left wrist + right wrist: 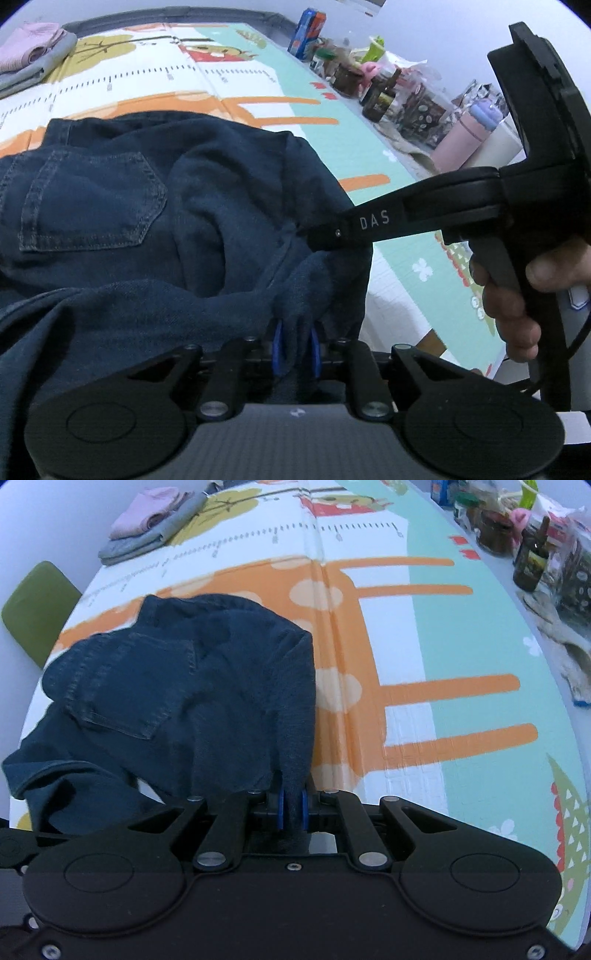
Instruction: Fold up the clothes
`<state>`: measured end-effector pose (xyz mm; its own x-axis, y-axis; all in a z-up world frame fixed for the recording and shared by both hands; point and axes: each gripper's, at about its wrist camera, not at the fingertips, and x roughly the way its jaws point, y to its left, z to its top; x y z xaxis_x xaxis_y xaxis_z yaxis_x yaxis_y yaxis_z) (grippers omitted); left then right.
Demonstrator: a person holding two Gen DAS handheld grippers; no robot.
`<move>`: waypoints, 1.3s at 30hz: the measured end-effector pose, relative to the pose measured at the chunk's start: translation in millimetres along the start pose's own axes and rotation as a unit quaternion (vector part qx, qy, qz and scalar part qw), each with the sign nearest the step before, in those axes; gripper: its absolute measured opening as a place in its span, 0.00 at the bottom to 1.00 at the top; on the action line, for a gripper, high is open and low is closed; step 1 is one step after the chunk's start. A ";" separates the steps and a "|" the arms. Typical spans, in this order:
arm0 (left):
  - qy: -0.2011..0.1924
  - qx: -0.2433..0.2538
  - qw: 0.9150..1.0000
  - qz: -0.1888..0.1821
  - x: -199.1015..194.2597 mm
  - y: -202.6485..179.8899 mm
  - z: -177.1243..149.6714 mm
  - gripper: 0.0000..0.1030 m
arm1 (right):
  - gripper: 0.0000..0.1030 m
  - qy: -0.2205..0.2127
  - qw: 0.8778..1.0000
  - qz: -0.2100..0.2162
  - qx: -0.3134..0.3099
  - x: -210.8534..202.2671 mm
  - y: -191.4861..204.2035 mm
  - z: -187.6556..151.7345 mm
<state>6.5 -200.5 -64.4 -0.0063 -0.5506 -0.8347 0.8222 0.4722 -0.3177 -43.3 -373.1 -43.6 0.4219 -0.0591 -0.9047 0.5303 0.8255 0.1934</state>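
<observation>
Patterned mat (424, 635), both grippers pinching jeans (207, 686)

Play mat (461, 642), bottles (530, 563) (far edge)

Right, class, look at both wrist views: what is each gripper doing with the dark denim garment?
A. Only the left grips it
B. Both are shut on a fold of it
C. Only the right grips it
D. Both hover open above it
B: the left gripper and the right gripper each have denim garment cloth pinched between their blue-padded jaws.
</observation>
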 end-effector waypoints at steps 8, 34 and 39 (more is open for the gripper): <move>0.006 -0.004 1.000 0.002 13.2 2.3 -3.9 0.20 | 0.11 0.011 1.000 -0.014 -0.005 23.8 -2.5 -5.9; -0.088 -0.079 0.990 0.079 -74.1 7.2 46.3 0.68 | 0.31 -0.071 0.997 0.037 -0.024 -55.9 -6.2 37.5; -0.112 -0.120 0.979 0.118 -89.2 21.0 67.6 0.68 | 0.31 -0.073 0.994 0.054 -0.058 -61.2 6.8 67.9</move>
<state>62.8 -187.9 33.8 0.3156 -0.5313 -0.7862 0.6284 0.7379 -0.2464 -15.7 -402.0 38.9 0.5786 -0.0407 -0.8146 0.3917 0.8899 0.2338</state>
